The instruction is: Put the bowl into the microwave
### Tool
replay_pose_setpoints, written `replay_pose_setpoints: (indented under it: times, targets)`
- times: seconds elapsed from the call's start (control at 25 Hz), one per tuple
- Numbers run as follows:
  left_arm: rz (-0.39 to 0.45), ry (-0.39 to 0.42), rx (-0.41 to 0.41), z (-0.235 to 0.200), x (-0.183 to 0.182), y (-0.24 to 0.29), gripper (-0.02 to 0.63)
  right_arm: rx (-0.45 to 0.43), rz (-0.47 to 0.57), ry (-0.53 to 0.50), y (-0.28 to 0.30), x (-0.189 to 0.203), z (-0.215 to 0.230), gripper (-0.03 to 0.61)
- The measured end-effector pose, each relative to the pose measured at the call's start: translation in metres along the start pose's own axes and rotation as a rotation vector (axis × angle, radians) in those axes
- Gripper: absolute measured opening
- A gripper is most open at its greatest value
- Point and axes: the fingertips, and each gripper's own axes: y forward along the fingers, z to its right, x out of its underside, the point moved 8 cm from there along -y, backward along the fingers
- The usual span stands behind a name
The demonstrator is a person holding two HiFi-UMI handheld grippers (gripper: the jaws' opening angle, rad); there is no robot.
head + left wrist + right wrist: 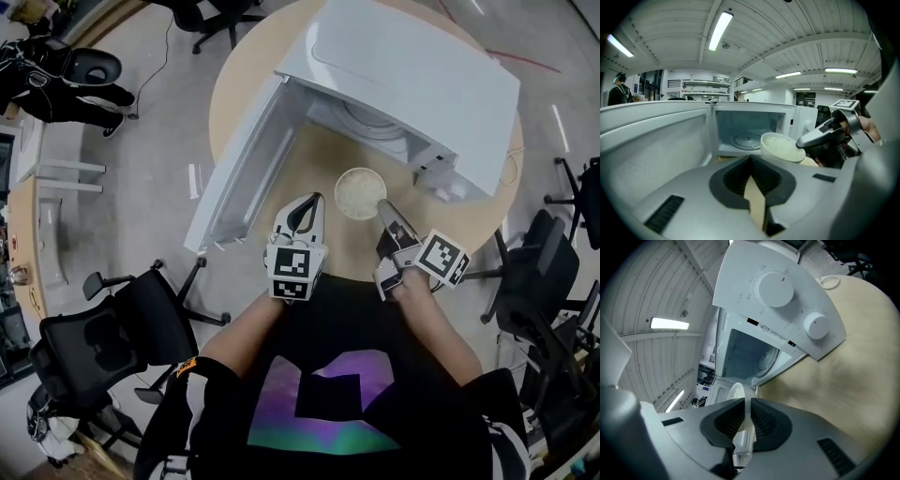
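Right tool [745, 401] gripping bowl [359, 192] rim, turntable [746, 139] inside open microwave [422, 75]

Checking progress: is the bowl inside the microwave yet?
Out: round white bowl is before the open white microwave, rim in the right gripper.

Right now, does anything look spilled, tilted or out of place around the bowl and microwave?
Nothing stands out. The bowl looks level, its rice inside, pinched at the rim by the right gripper before the microwave, whose door stands wide open.
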Motion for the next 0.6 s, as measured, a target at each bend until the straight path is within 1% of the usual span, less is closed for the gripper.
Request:
replay_pose_setpoints:
  times: [0.2, 0.28, 0.6]
  targets:
    - [0.01, -0.001, 0.033, -0.014, -0.005, 0.011, 0.046, 0.026, 0.035, 0.01, 0.01, 0.0, -0.005, 0.051]
    - [0.013, -0.003, 0.04, -0.019, -0.008, 0.015, 0.046, 0.028, 0.044, -0.002, 0.015, -0.002, -0.007, 0.051]
    - [0.016, -0.01, 0.042, -0.036, -0.014, 0.031, 0.046, 0.044, 0.068, 0.031, 0.038, -0.006, -0.009, 0.051]
